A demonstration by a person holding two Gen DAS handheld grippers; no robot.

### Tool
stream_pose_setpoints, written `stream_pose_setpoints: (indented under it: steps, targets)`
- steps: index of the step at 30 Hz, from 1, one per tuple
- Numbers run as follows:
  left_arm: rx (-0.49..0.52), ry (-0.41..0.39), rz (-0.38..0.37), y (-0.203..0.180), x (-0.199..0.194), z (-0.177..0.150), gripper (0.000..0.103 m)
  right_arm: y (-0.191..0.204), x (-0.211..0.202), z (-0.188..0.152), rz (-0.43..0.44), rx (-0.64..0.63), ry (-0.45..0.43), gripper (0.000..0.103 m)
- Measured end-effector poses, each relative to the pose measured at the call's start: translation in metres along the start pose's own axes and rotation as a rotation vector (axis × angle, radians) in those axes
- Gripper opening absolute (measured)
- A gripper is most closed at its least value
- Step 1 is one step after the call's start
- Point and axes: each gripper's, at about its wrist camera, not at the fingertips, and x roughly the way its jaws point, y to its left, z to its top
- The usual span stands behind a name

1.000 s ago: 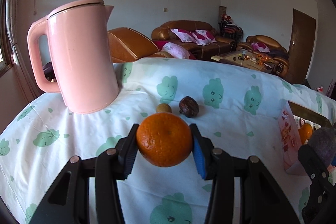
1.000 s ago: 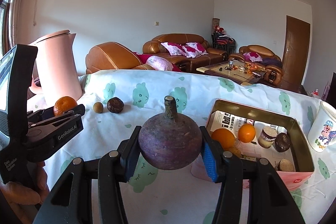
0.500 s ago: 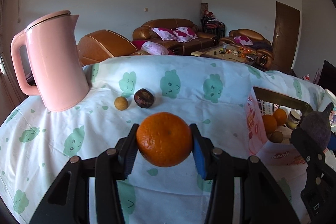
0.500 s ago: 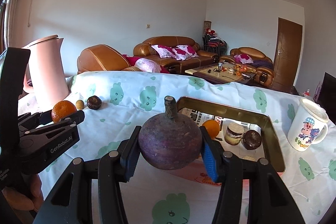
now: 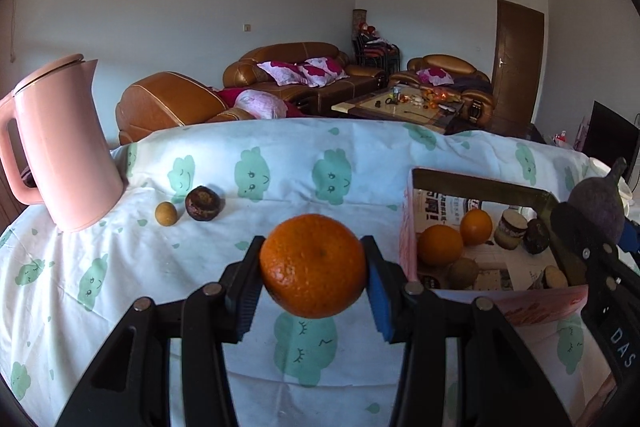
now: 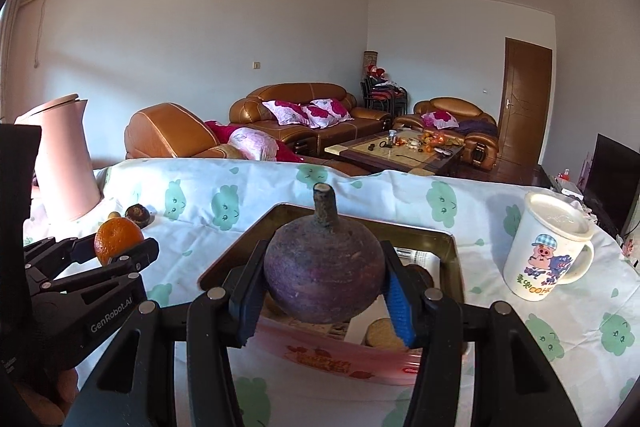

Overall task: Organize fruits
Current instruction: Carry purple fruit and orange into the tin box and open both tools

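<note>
Fruits ride in both grippers above a cloud-print tablecloth [image 5: 120, 267] as two hands carry them toward a pink box [image 5: 536, 307]. An orange [image 5: 314, 265] is pinched at its widest line by the left gripper [image 5: 314, 279], short of the box's left wall; a dark purple fruit [image 6: 324, 267], stalk up, is clamped in the right gripper [image 6: 324, 279] over the box's near edge. Inside the box, two more oranges [image 5: 440, 245] lie by the left wall with brown and dark pieces beside them, so bare paper lining shows mainly toward the middle and front. Doing this step well likely means bringing each fruit past the wall, lowering it onto a free patch and only then loosening the grip, one hand at a time so the grippers do not crowd each other. A small yellow fruit [image 5: 166, 213] and a dark one [image 5: 202, 203] wait near the pink kettle [image 5: 64, 151]; a lidded mug [image 6: 548, 251] stands right of the box, close enough to knock
</note>
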Motion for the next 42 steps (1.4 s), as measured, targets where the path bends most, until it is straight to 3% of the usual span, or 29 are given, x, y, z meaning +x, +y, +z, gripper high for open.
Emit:
stream_pose_setpoints:
  steps: [7,12,18,22,31,42]
  targets:
    - [0.042,-0.05,-0.067,-0.03,-0.004,0.009,0.048,-0.038,0.002,0.006,-0.102,0.028,-0.026,0.054]
    - [0.085,-0.046,-0.136,-0.061,0.003,0.016,0.048,-0.064,0.01,0.007,-0.212,0.071,-0.003,0.054]
    - [0.116,-0.023,-0.171,-0.091,0.024,0.027,0.048,-0.074,0.025,0.01,-0.259,0.077,0.009,0.054]
    - [0.112,0.024,-0.173,-0.103,0.043,0.031,0.048,-0.071,0.043,0.012,-0.252,0.057,0.037,0.054]
    - [0.14,0.104,-0.162,-0.108,0.066,0.026,0.048,-0.068,0.076,0.007,-0.142,0.053,0.171,0.055]
    - [0.13,0.111,-0.168,-0.102,0.066,0.025,0.048,-0.072,0.092,0.002,-0.015,0.09,0.245,0.055]
